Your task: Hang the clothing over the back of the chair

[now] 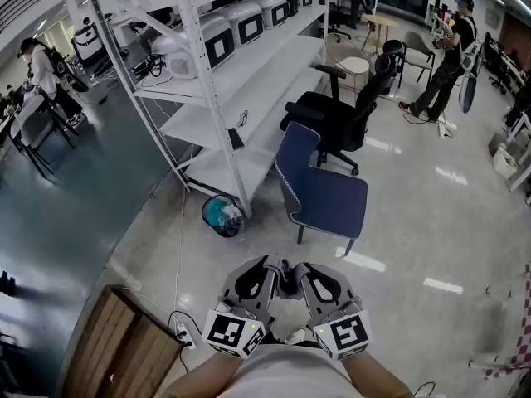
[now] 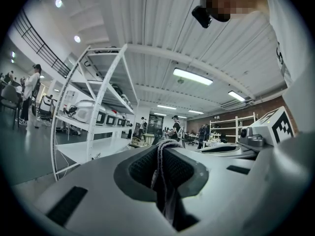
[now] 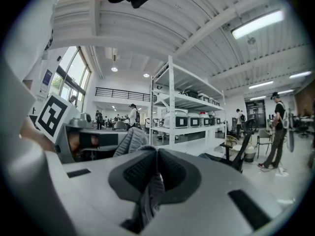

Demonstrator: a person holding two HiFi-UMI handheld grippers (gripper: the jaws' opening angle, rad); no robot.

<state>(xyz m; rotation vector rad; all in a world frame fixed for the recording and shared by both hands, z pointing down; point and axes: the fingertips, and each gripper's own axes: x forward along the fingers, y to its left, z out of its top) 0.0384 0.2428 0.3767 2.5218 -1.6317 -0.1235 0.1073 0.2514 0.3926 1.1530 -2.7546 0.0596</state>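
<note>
Both hand-held tools sit side by side, low in front of the person. Left gripper [image 2: 162, 155] pinches a fold of grey ribbed knit clothing [image 2: 166, 193] between its dark textured pads; right gripper [image 3: 156, 154] is clamped on another fold of the same garment (fabric bunches between the two). Blue padded chair with thin metal legs [image 1: 328, 197] stands ahead on glossy pale floor [image 1: 415, 247], well apart from the clothing, beside white metal shelving [image 1: 241, 81].
</note>
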